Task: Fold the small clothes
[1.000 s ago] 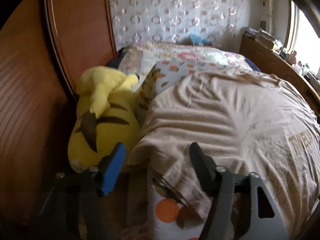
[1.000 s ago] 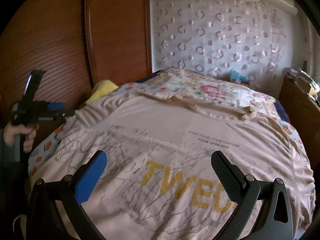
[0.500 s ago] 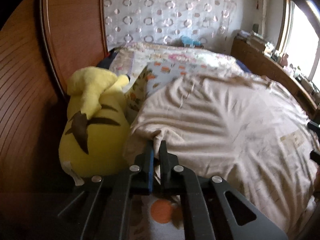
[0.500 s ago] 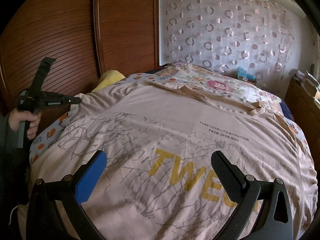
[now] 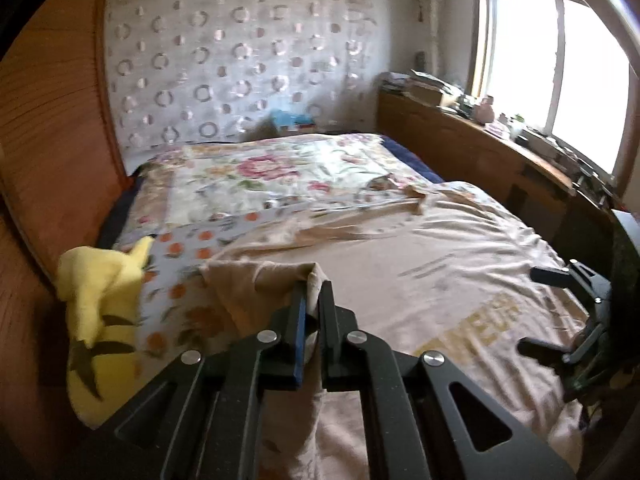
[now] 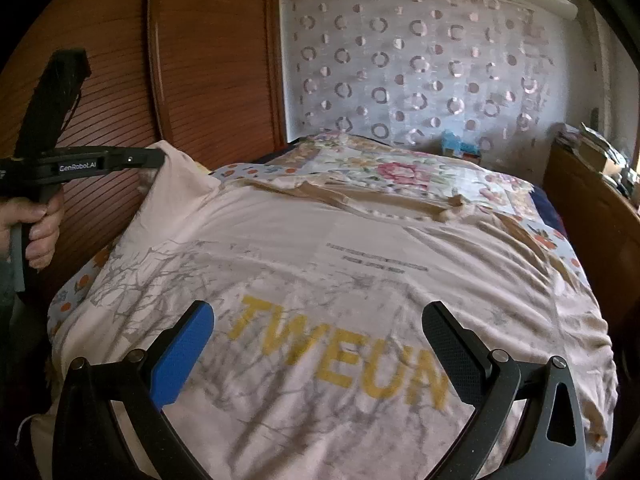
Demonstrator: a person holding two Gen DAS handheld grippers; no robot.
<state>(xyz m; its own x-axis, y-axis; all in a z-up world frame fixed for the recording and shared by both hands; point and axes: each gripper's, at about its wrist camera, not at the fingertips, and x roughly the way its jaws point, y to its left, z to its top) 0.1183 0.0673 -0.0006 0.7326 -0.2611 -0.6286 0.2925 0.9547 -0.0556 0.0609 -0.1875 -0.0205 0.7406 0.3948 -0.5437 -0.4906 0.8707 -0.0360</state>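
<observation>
Beige shirt (image 6: 320, 264) lies spread on the bed, its sleeve (image 5: 256, 280) pinched in the left gripper (image 5: 313, 300), while the right gripper (image 6: 320, 344) hangs wide apart above it.

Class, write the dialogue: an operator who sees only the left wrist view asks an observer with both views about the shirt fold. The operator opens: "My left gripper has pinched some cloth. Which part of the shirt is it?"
Observer: The left gripper is shut on the shirt's sleeve, lifted off the bed at the shirt's left side.
Operator: What is printed on the front?
Observer: Yellow letters over grey branches, facing up.
Operator: Is my right gripper holding anything?
Observer: No. The right gripper is open above the lettering, nothing between its fingers.
</observation>
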